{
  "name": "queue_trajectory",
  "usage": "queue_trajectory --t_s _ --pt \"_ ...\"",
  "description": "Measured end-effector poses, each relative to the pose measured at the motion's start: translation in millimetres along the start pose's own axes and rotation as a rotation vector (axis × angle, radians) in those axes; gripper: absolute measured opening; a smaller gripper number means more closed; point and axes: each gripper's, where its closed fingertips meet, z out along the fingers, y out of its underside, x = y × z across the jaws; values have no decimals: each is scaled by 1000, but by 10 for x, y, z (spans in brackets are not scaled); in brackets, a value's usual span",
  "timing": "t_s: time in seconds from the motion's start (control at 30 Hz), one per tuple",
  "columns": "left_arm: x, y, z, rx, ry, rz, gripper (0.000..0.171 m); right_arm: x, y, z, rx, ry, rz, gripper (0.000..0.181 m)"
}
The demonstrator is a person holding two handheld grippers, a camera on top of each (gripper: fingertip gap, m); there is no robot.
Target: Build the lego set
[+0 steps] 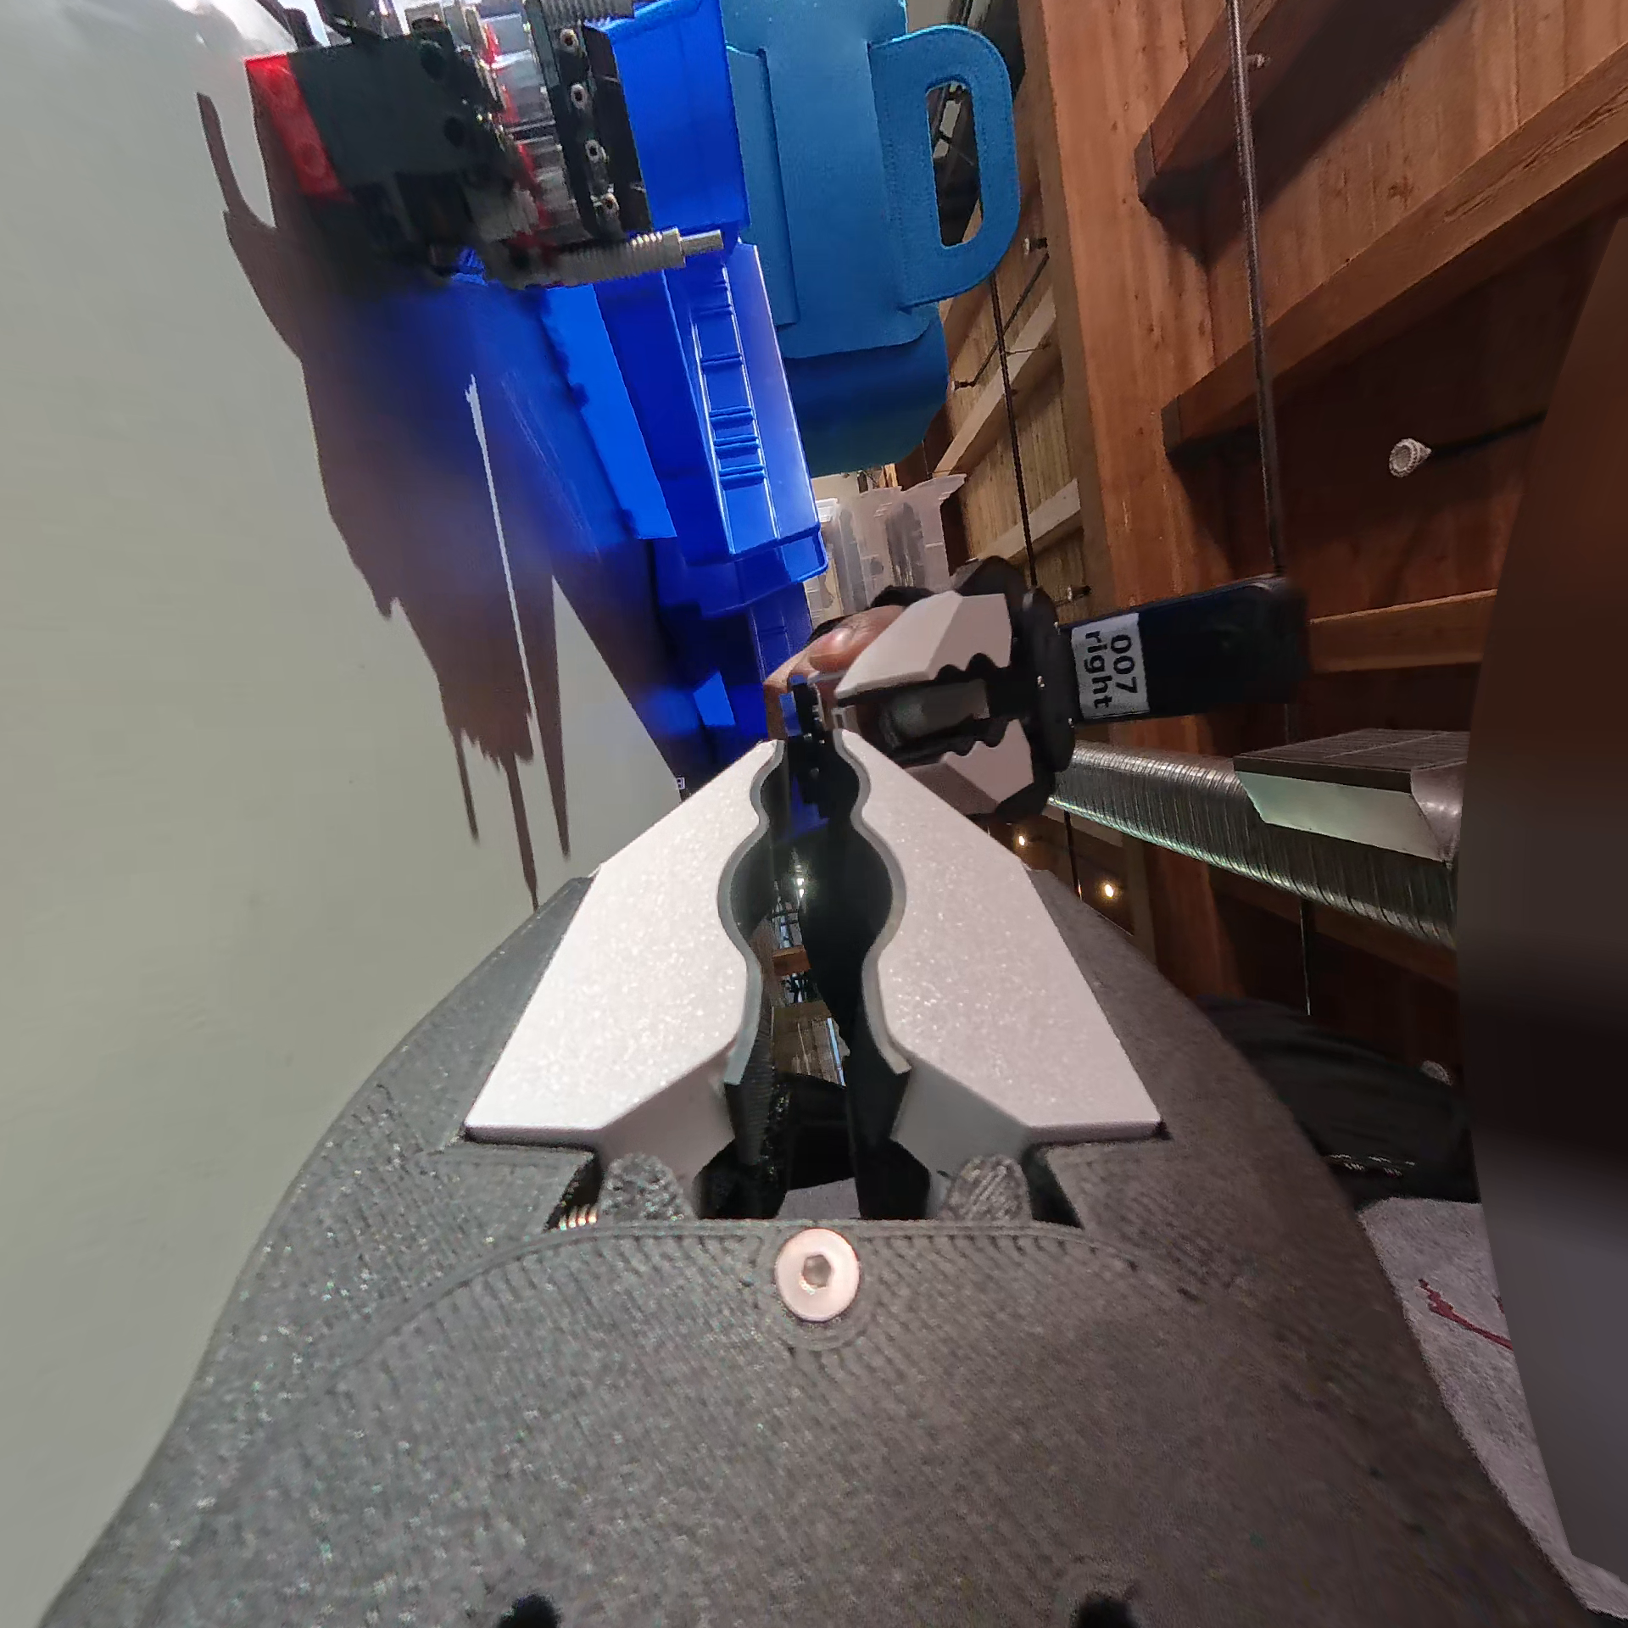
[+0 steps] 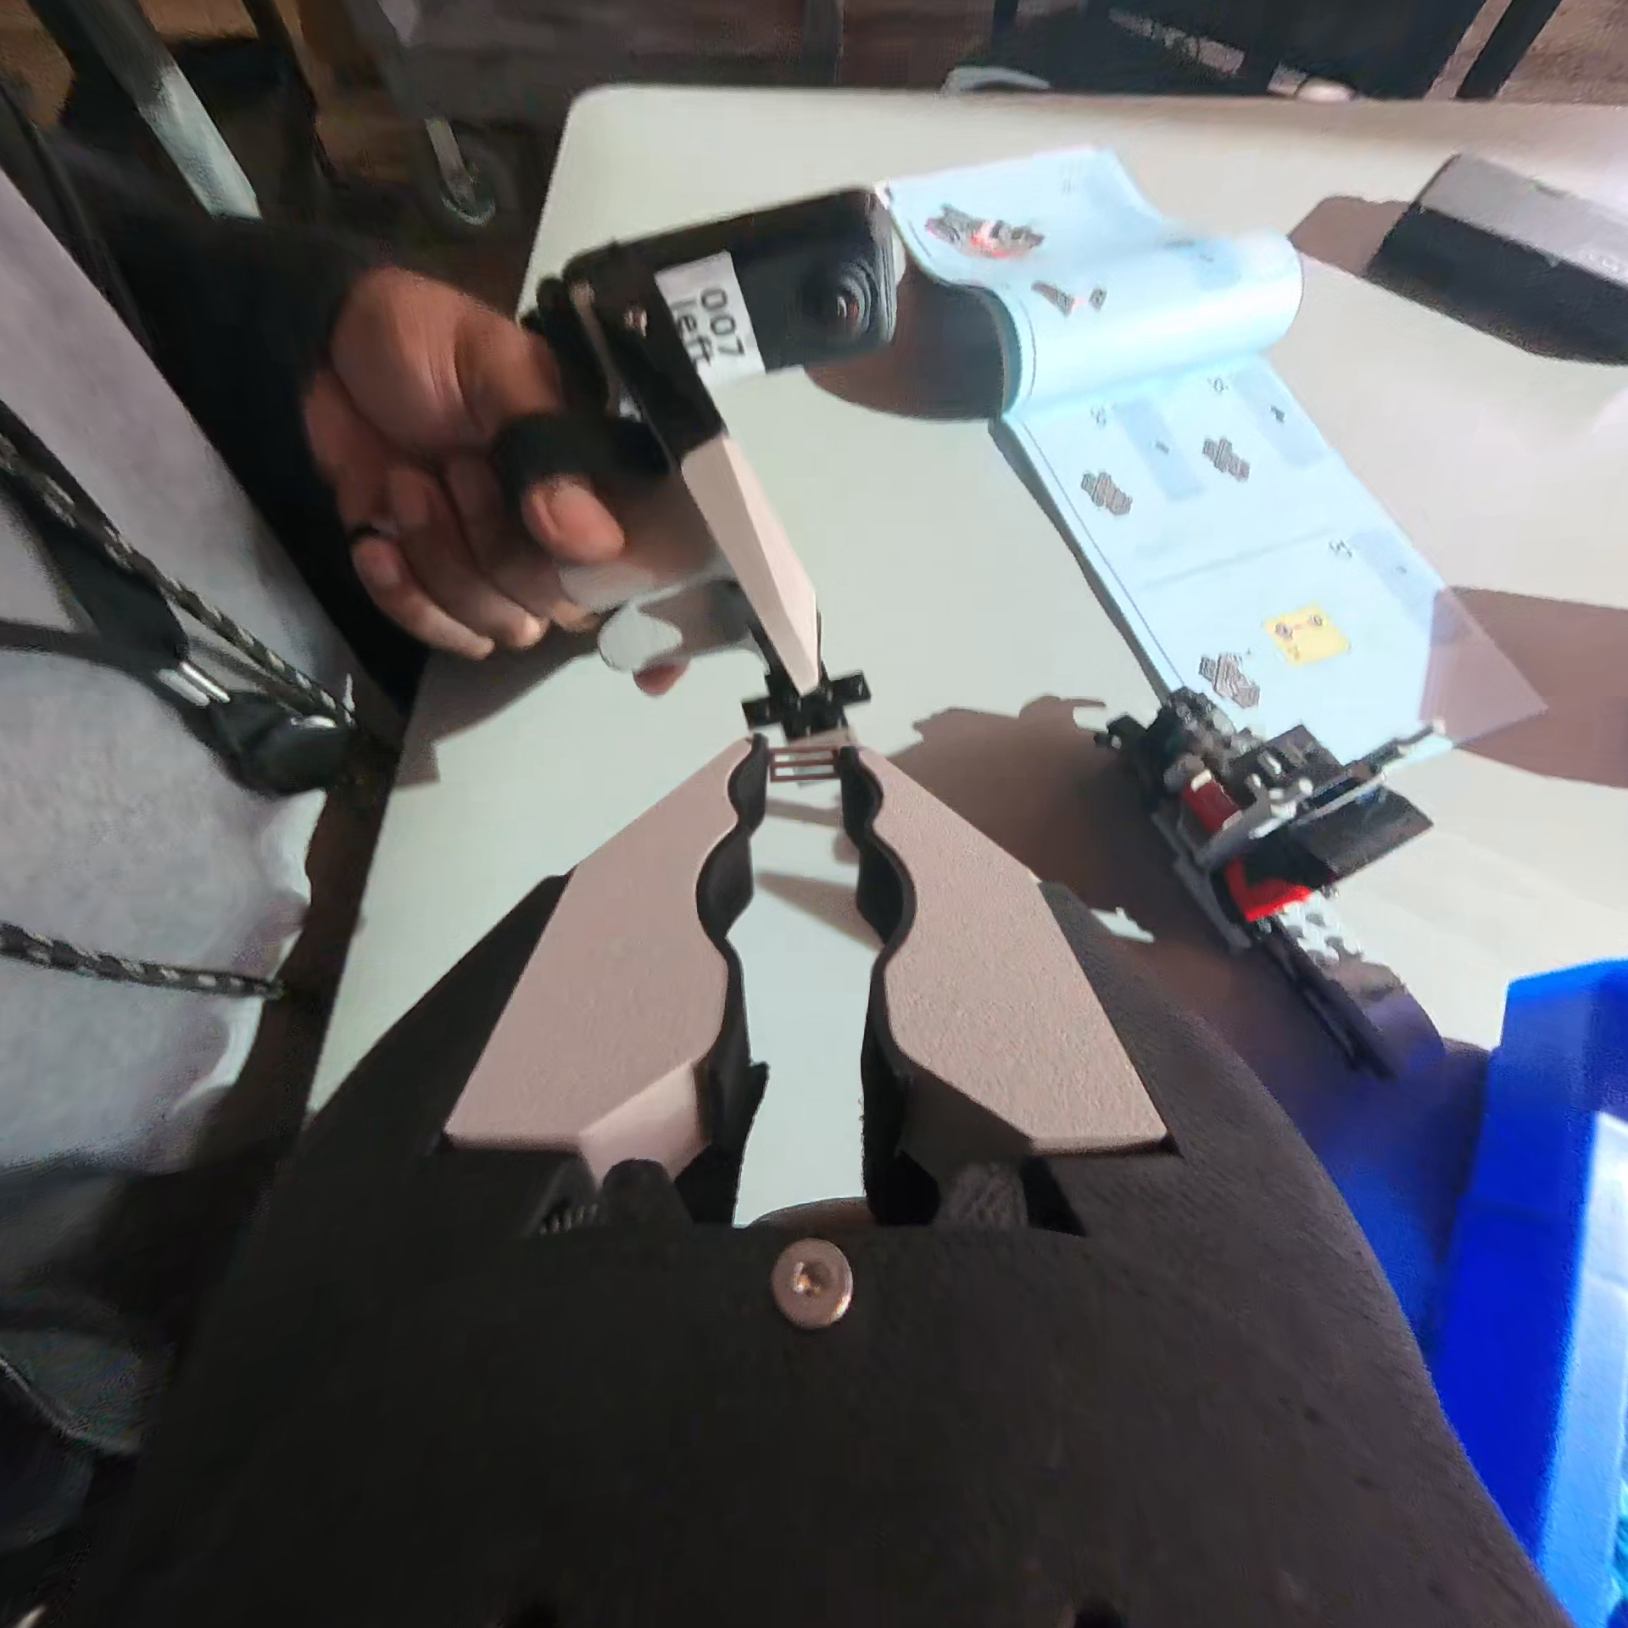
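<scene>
Table (image 2: pixel 969 546) under me; booklet (image 2: pixel 1172 458) at 1 o'clock, half-built model (image 2: pixel 1251 793) at 3 o'clock. My left gripper (image 2: pixel 806 696) clamped on black piece (image 2: pixel 802 705); my right gripper (image 2: pixel 797 758) clamped on small grille plate (image 2: pixel 803 763), just beside. Both light, stiff, slippery; I'd pinch edges.

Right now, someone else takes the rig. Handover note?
Left tool: shut on a small black piece, held above the table.
Right tool: shut on a small grey grille piece, tip to tip with the black piece; whether they are joined, cannot tell.
Partly built model sits on the table beside the open instruction booklet; blue bin nearby.
Left: mate the pieces, add them to the model.
</scene>
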Motion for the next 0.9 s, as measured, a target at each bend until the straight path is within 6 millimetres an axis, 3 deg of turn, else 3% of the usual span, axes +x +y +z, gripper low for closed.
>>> queue_trajectory --t_s 0.07,0.23,0.9 --pt "3 5 -2 0 -3 9 8 -25 -81 47 5 -11 -2 18" --pt "14 18 -1 -4 -2 24 8 -29 -58 138 -48 -15 -30 18" --pt "44 37 1 -13 9 41 8 1 -9 111 -81 -31 -42 25"
